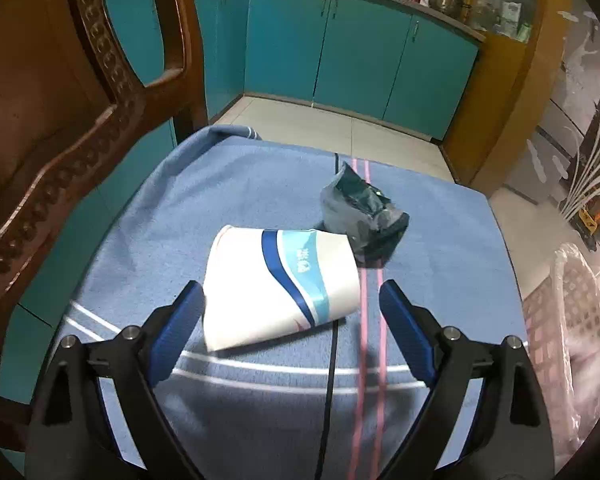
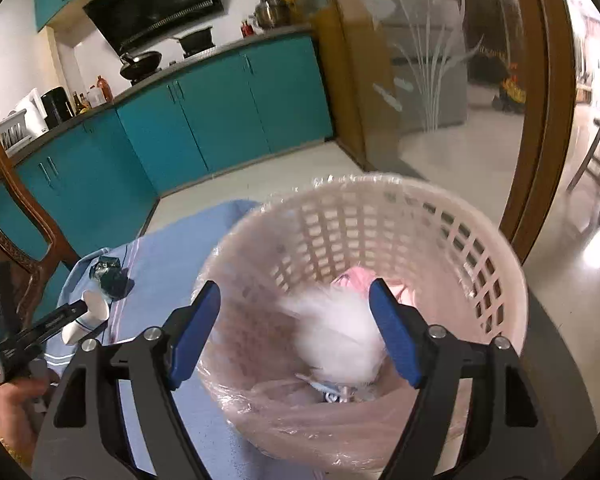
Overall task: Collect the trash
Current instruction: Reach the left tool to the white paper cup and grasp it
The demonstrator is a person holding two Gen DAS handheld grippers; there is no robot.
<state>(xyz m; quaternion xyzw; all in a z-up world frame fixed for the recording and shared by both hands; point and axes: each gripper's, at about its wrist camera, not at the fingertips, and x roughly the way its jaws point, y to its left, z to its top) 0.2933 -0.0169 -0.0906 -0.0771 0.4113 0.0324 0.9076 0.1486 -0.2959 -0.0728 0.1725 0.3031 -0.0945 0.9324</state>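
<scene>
A white paper cup (image 1: 280, 284) with a blue wave print lies on its side on the blue striped cloth (image 1: 220, 184). My left gripper (image 1: 292, 288) is open and straddles the cup; the right pad stands clear of it. Behind the cup sits a crumpled dark wrapper (image 1: 360, 208). My right gripper (image 2: 295, 288) hangs open over the pink lattice basket (image 2: 440, 216), which is lined with clear plastic. A blurred white piece of trash (image 2: 340, 332) shows inside the basket between the fingers, with no pad pressing on it. In the right wrist view the left gripper (image 2: 56, 320), cup (image 2: 90, 312) and wrapper (image 2: 110, 276) show at the left.
A carved wooden chair (image 1: 80, 120) stands close at the table's left. The basket (image 1: 568, 320) sits at the cloth's right edge. A person's hand (image 2: 16, 408) holds the left gripper. Teal cabinets (image 1: 340, 52) line the far wall, and a frosted glass door (image 2: 440, 60) stands to the right.
</scene>
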